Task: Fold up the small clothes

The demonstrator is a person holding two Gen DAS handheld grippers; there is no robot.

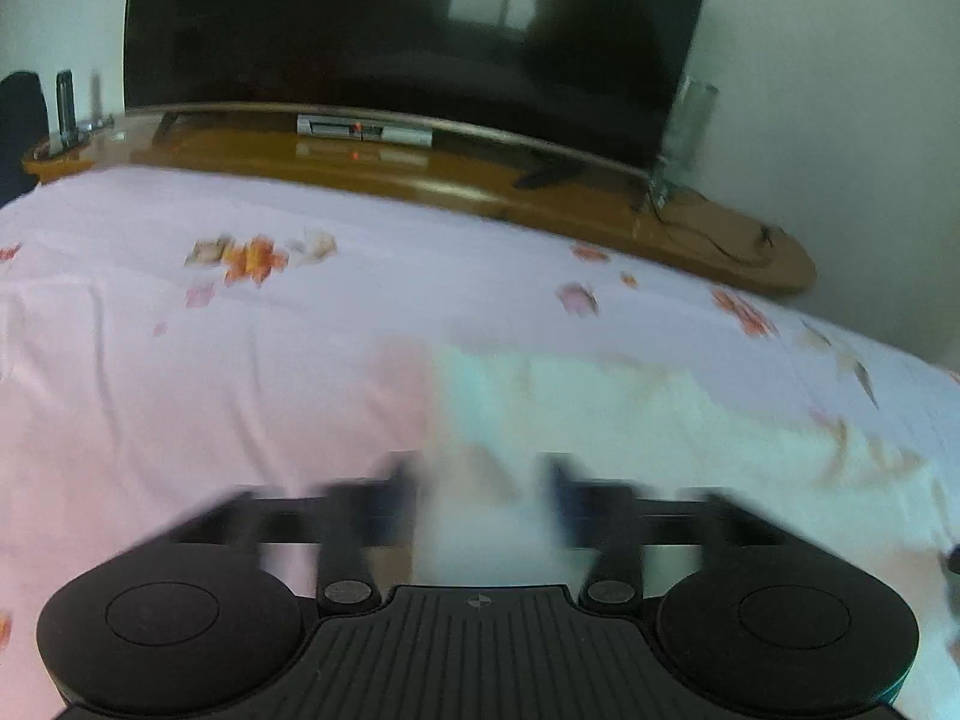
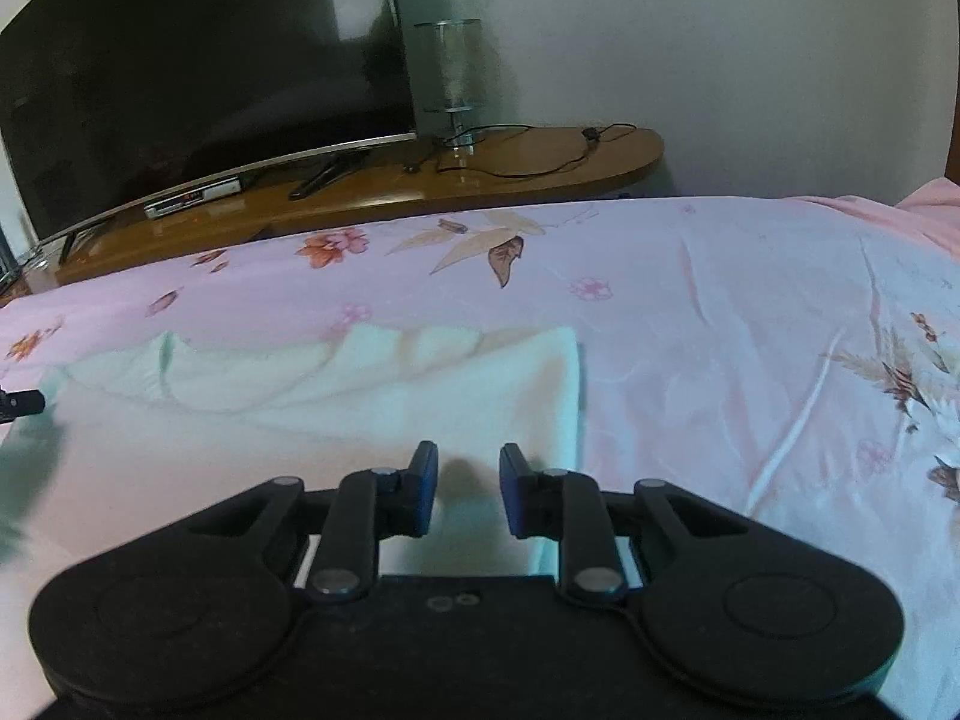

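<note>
Both jaws apart, empty | left gripper (image 1: 483, 495) blurred — right gripper (image 2: 468, 489) sharp over pale cloth (image 2: 336, 396)

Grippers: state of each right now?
Left gripper: open, holding nothing, blurred.
Right gripper: open, empty, over the pale cloth.

Right gripper (image 2: 468, 489) poised over pale garment (image 2: 336, 402), jaws parted, nothing between them; garment lies flat on pink floral bedsheet (image 2: 720, 324). Television (image 2: 198, 78) and glass lamp (image 2: 453, 78) stand on wooden shelf (image 2: 540, 162) beyond.
</note>
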